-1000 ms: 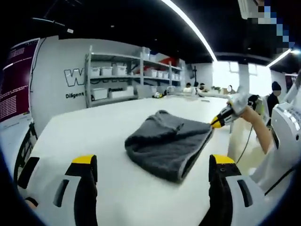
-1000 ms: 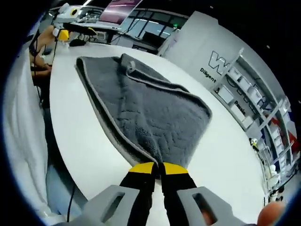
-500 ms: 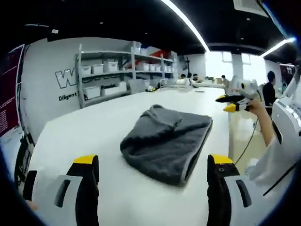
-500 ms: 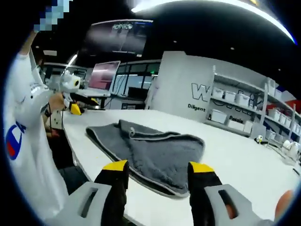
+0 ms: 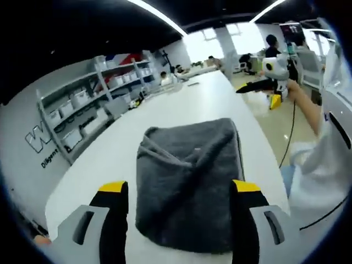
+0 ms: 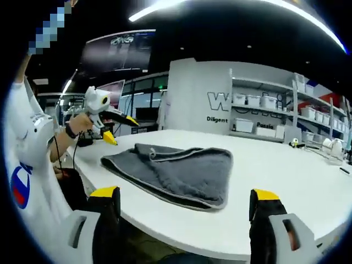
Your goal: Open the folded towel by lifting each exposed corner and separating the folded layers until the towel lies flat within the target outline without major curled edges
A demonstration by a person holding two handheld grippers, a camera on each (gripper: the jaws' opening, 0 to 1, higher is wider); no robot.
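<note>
Both grippers are now gaping wide, right gripper (image 6: 184, 201) having released the one folded towel (image 6: 173, 173), lying on the table (image 6: 286, 176); left gripper (image 5: 176, 192) is hiding its near edge.

Only readable stuff is on the white wall (image 6: 190, 93) by the shelves: a big outlined "W" with a smaller line under it starting "Diligent", rest is cut off. The person's white shirt (image 6: 25, 165) has a red-and-blue "C" logo, probably Champion.
</note>
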